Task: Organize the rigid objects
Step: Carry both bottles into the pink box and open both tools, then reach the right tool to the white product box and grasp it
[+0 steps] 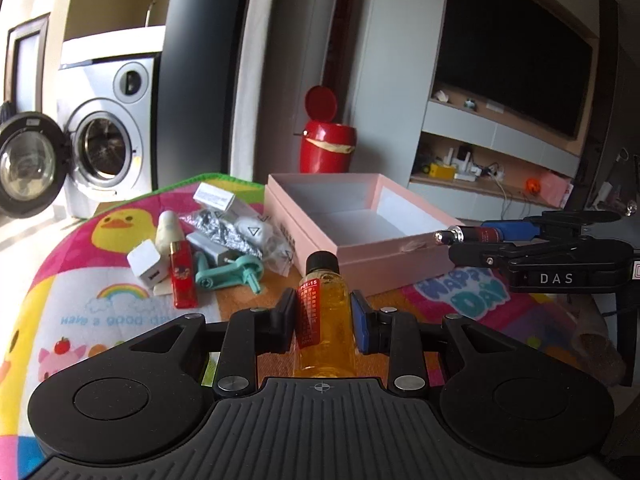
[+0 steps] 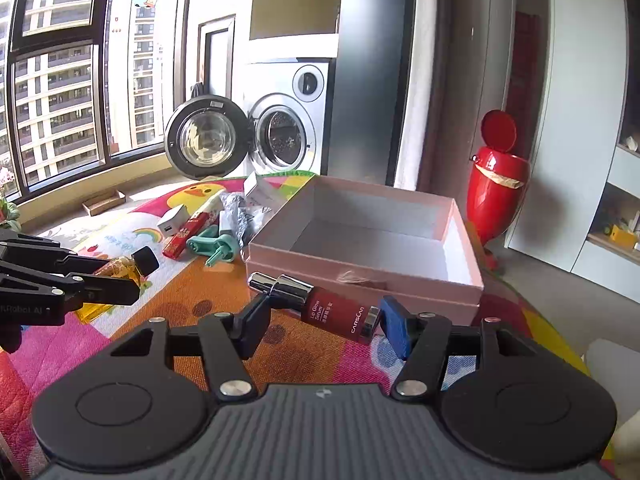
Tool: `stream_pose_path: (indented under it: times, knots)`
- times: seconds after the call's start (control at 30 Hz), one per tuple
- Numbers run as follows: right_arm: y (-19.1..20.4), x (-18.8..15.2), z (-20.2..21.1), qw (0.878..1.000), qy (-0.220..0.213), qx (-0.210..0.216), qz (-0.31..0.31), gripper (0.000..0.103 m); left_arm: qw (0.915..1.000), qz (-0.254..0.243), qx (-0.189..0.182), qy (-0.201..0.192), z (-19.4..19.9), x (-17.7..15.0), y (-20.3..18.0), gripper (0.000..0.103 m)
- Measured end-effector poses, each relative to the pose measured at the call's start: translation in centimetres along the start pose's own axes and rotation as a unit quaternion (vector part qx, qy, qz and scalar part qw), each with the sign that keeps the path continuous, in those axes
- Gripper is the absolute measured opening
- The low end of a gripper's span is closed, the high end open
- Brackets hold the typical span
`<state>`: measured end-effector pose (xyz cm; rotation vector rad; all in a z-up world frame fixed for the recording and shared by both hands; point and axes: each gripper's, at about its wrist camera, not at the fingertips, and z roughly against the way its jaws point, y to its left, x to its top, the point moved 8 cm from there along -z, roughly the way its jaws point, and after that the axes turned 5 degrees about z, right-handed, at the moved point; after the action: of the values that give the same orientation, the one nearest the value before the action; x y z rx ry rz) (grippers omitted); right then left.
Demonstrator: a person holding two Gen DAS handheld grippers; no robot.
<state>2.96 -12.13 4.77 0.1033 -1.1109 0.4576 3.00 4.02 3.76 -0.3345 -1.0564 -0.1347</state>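
My left gripper (image 1: 324, 308) is shut on a small upright bottle of amber liquid (image 1: 326, 320) with a black cap, above the mat. My right gripper (image 2: 320, 316) is shut on a red serum bottle (image 2: 340, 312) with a silver cap, which lies crosswise between the pads, just in front of the open pink box (image 2: 432, 292). The box (image 1: 392, 256) holds nothing. The left wrist view shows the right gripper (image 1: 460, 240) at the box's right corner. Left of the box lies a pile: a red lighter (image 1: 182, 276), a white charger cube (image 1: 147, 266) and a teal plastic part (image 1: 232, 274).
A colourful children's mat (image 1: 100, 320) covers the surface. The pile also has a small white bottle (image 1: 170, 232), a foil bag (image 1: 218, 226) and a white carton (image 1: 214, 197). Behind stand a red bin (image 1: 326, 148) and a washing machine (image 1: 104, 148) with its door open.
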Motion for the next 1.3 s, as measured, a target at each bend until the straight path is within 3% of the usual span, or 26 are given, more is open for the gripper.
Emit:
stream_pose_path:
  times: [0.17,0.27,0.33,0.43,0.57,0.7,0.8,1.0,1.13,1.3]
  knots:
    - [-4.1,5.7,-0.7,0.997,-0.059,-0.057,0.011,0.06,0.9959,-0.035,-0.023,-0.081,-3.2,10.5,-3.4,0.033]
    - [-5.5,8.0,-3.2,0.997,-0.063,-0.043,-0.012,0.061,0.9977,-0.005,-0.019,-0.065,-7.7,14.3,-3.6,0.033]
    - [-6.0,8.2,-5.0,0.998,-0.04,-0.028,-0.043,0.069,0.9972,0.015,0.0,-0.073,-9.2,14.9,-2.8,0.033]
    - [-5.5,6.1,-5.1,0.998,-0.029,-0.007,-0.059,0.069,0.9971,0.042,0.013,-0.062,-9.6,13.2,-0.6,0.033]
    - [-3.4,1.5,-5.1,0.999,0.001,0.004,-0.033,0.076,0.9958,0.074,0.051,-0.02,-8.4,8.0,4.1,0.033]
    - [-0.7,-1.8,-5.2,0.999,0.033,0.029,-0.026,0.076,0.9882,0.104,0.113,-0.004,-6.3,3.4,9.2,0.033]
    - [1.6,-3.2,-5.0,0.997,0.048,0.048,-0.024,0.076,0.9838,0.126,0.128,0.004,-4.9,1.1,11.6,0.033]
    - [4.3,-3.6,-5.3,0.997,0.051,0.051,0.007,0.076,0.9832,0.128,0.129,0.014,-4.5,-0.1,12.7,0.033]
    - [5.3,-3.8,-5.6,0.996,0.062,0.061,0.009,0.076,0.9882,0.104,0.113,0.008,-4.8,0.2,11.5,0.033]
    - [5.6,-4.0,-5.6,0.996,0.067,0.064,0.013,0.076,0.9832,0.124,0.134,-0.001,-5.4,0.9,12.8,0.033]
